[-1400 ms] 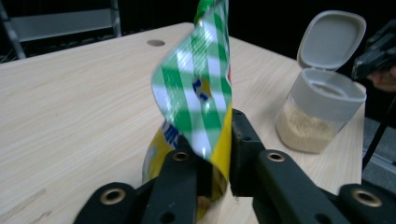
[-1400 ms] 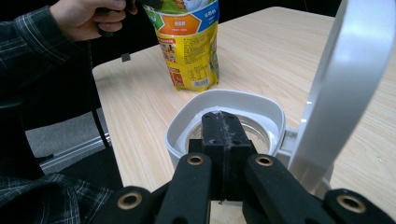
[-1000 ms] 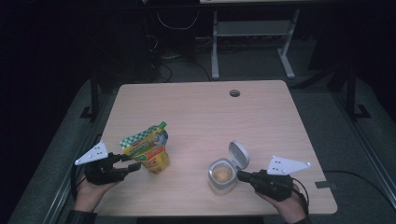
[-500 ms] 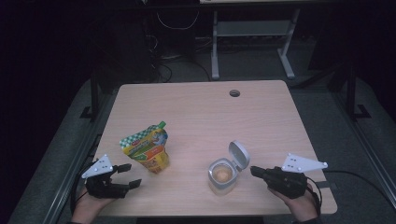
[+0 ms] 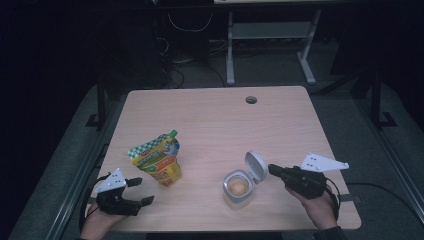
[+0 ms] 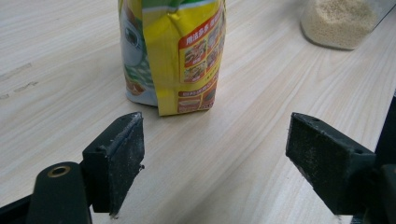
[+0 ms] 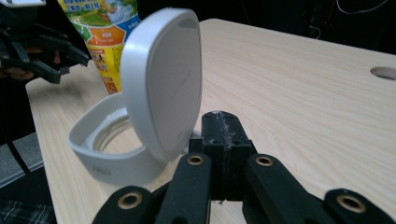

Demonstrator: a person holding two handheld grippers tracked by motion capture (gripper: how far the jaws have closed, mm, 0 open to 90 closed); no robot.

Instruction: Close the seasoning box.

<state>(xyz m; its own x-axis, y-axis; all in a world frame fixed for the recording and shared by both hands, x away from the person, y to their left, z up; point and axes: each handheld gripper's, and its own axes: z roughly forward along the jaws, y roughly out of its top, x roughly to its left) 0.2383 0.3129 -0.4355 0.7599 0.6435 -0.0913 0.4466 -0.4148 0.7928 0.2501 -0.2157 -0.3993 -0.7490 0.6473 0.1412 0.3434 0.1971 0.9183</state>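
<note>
A yellow-and-green spouted pouch (image 5: 157, 160) (image 6: 180, 51) stands upright on the wooden table (image 5: 215, 120). My left gripper (image 5: 141, 192) (image 6: 215, 154) is near the table's front left corner, just short of the pouch. Its jaws have just been opening and stand open with nothing between them. A clear jar of tan granules (image 5: 237, 188) (image 6: 338, 23) sits to the right with its white flip lid (image 5: 256, 165) (image 7: 163, 79) raised. My right gripper (image 5: 272, 169) (image 7: 219, 126) is shut and empty, its tip just behind the lid.
A round cable hole (image 5: 251, 99) (image 7: 385, 72) lies near the table's far edge. A white desk frame (image 5: 270, 35) and cables stand on the dark floor beyond. The table's front edge runs close beneath both hands.
My left gripper has let go of the pouch, opened and drawn back toward the front edge. The right gripper has backed off to the right, away from the jar.
</note>
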